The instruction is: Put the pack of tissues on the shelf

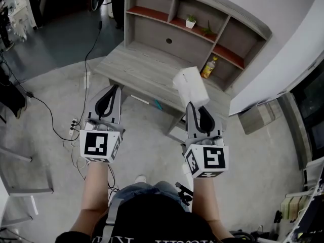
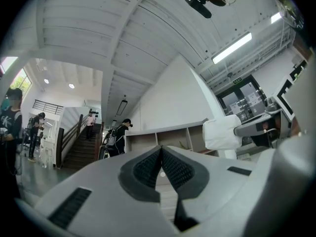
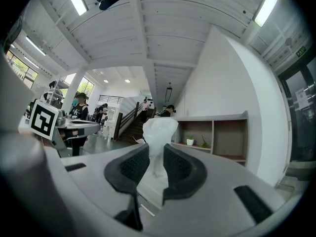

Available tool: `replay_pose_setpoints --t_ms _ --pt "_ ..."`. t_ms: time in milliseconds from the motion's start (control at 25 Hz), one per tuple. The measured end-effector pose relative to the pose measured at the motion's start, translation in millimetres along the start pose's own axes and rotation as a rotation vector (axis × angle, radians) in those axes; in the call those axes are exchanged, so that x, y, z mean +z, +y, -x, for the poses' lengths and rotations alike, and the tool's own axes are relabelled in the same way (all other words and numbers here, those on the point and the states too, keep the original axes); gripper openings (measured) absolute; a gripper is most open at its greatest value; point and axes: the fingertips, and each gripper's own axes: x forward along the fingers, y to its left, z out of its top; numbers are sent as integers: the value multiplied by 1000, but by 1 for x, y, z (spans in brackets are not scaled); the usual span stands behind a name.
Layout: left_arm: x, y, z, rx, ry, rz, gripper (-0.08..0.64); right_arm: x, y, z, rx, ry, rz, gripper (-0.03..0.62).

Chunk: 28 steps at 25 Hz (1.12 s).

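Grey concrete floor (image 1: 55, 92) underfoot, wooden shelf unit (image 1: 152, 32) ahead, a potted plant (image 1: 190, 22) and a yellow bottle (image 1: 208, 68) in its compartments (bottle label too small to read). Right gripper (image 1: 195, 105) clamps the plain white pack of tissues (image 1: 191, 86), held aloft over the desk top (image 1: 144, 70), not on any shelf. Left gripper (image 1: 112, 88): pads pressed together, nothing between them.

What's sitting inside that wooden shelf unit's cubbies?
In the shelf unit: a small potted plant, a green sprig, and a yellow bottle lower right. The tissue pack covers whatever sits beside that bottle.
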Motion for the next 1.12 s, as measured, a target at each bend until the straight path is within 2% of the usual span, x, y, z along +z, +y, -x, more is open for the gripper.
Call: replay_pose_setpoints --t_ms 440,1120 --pt "-18 42 -16 42 16 -1 12 -7 12 -51 11 18 -13 95" --pt "-33 88 -74 98 -1 -35 12 -6 8 -142 70 -28 -23 95"
